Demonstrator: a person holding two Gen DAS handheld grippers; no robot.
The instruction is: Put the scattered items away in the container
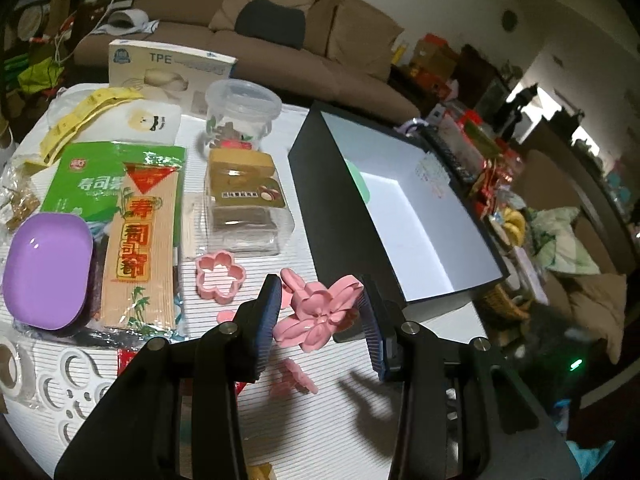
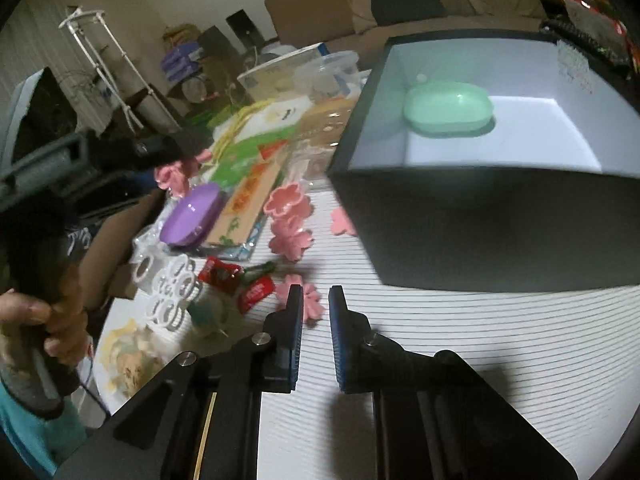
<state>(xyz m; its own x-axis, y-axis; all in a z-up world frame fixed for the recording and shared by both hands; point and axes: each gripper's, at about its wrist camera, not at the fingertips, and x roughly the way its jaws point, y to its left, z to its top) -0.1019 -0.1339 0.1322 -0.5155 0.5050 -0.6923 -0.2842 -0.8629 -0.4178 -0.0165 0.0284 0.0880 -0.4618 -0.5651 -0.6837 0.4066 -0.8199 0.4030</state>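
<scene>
At the lower centre of the left wrist view: the left gripper (image 1: 320, 312) clamps a pink flower-shaped mould (image 1: 316, 314) between its blue pads, lifted above the striped table (image 1: 360, 420).
Mould's attitude: tilted, its petalled face turned toward the lower left of the frame; it is roughly round, so no long axis can be told.
Mould's place: just left of the container's near corner, outside it.
Container: a black box (image 1: 320, 184) with a white inside, open at the top, filling the right centre of the left view; its long axis runs from the upper centre down toward the lower right.
Inside the container: a green dish (image 2: 448, 108) lies at the back left of the floor in the right wrist view, long axis across the frame.
Right gripper: the right gripper (image 2: 316, 332) sits at the lower centre of its own view, jaws nearly closed with a narrow gap and nothing between them.
Other pink pieces: a hollow flower cutter (image 1: 219, 276) lies on the table left of the held mould; a smaller flower piece (image 1: 292, 378) lies below it.
Readable writing: "TPE" on the white carton (image 1: 168, 68) at the upper left; large red Chinese characters on the bamboo sushi mat pack (image 1: 138, 248); white Chinese characters on the green packet (image 1: 86, 176) behind it.
Unreadable: the label on the clear biscuit pack (image 1: 246, 200) is too small.
Purple dish: the purple dish (image 1: 46, 270) rests at the far left, long axis top to bottom.
Person: a hand (image 2: 48, 320) grips a handle at the lower left of the right view.
</scene>
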